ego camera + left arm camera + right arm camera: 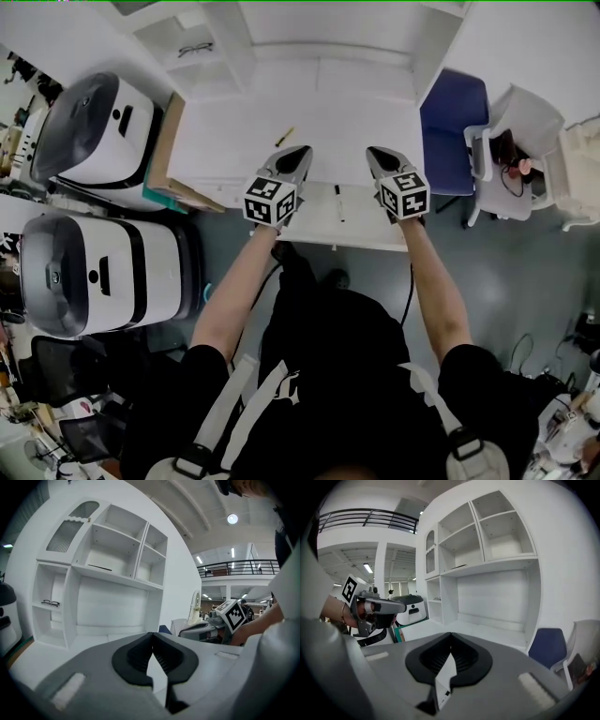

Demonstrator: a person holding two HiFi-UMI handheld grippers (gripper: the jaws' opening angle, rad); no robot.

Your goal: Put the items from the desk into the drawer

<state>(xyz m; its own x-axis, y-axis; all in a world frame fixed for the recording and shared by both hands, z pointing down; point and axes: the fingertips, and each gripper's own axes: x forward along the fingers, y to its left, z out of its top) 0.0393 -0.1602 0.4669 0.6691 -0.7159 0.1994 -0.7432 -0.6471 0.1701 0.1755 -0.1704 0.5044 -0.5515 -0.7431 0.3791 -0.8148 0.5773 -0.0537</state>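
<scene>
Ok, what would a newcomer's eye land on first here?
The left gripper and right gripper hang side by side over the front edge of the white desk, jaws shut and empty. Then the nearly bare desktop: a small yellow pencil mid-desk and a black pen nearer the front.

The white desk (366, 122) has just a small yellowish pencil-looking thing (284, 137) lying on top, plus a dark pen (338, 202) sitting in the pulled-out drawer (314, 230) at its front edge.

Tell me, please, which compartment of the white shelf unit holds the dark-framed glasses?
The narrow open compartment at the unit's lower left, where the dark-framed glasses rest on a small shelf; no other compartment shows any.
</scene>
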